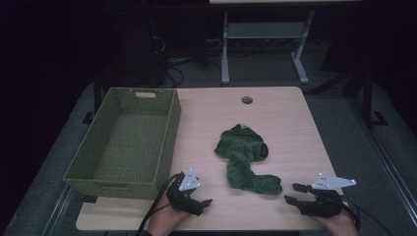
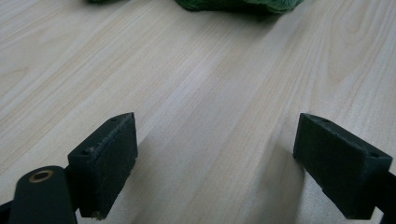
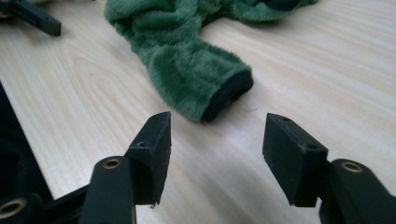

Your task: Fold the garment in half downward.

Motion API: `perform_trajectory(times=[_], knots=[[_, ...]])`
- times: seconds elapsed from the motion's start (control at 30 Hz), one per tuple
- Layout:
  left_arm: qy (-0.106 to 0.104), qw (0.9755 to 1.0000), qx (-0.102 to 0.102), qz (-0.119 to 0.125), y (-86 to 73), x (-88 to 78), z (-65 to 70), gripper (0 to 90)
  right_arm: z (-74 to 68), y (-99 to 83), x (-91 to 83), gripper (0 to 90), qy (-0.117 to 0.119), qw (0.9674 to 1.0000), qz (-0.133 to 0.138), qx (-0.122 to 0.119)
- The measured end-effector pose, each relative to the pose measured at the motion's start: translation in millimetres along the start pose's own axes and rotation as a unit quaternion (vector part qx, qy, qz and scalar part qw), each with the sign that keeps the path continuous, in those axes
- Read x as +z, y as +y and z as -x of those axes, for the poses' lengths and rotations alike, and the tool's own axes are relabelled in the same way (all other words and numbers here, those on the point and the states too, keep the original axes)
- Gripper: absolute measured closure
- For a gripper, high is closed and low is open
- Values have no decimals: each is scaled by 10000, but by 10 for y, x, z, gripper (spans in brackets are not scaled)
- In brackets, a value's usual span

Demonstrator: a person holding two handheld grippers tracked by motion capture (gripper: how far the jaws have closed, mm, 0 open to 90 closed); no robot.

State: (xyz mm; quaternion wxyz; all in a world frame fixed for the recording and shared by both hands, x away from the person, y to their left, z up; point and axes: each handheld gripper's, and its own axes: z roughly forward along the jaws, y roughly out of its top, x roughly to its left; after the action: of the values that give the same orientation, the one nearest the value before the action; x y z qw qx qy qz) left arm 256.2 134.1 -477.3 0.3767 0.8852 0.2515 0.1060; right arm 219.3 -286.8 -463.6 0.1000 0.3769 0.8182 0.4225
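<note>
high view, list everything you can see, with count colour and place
table: 1, light wood, centre
basket: 1, green woven, left part of table, empty
garment: 1, dark green fuzzy, crumpled on table right of basket, between the grippers
hole: 1, dark, round, far part of table
frame: 1, grey metal, floor beyond table
cables: several, black, floor beyond table
left gripper: 1, black, near edge by basket, open
right gripper: 1, black, near edge right, open, facing garment

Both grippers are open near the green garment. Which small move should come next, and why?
Probably ease the right gripper forward onto the garment's near cuff. Its jaws stand open with the cuff just ahead, while the left gripper faces mostly bare table. The basket sits empty beside them.
</note>
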Motion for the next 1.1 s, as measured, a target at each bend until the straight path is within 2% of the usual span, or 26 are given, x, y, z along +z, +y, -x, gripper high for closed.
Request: perform_trajectory(times=[0.2, 0.4, 0.6, 0.67, 0.7, 0.8, 0.97, 1.1], knots=[[10, 10000, -20, 3, 6, 6, -5, 131, -43, -24, 97, 500, 232, 9996, -143, -10], [14, 10000, -29, -2, 8, 8, -7, 131, -11, 11, 150, 563, 239, 9996, -151, 54], [15, 10000, -27, -3, 8, 8, -7, 131, 22, 69, 229, 605, 378, 9990, -207, 148], [15, 10000, -28, -2, 8, 8, -7, 131, 26, 83, 268, 647, 398, 9988, -259, 147], [14, 10000, -28, -3, 8, 8, -7, 131, 27, 89, 284, 730, 385, 9988, -279, 155], [15, 10000, -27, -3, 8, 8, -7, 131, 44, 110, 284, 820, 401, 9987, -244, 188], [14, 10000, -29, -2, 8, 8, -7, 131, 56, 127, 237, 841, 418, 9989, -170, 110], [14, 10000, -28, -2, 9, 8, -7, 131, 67, 197, 189, 843, 425, 9991, 9, -19]])
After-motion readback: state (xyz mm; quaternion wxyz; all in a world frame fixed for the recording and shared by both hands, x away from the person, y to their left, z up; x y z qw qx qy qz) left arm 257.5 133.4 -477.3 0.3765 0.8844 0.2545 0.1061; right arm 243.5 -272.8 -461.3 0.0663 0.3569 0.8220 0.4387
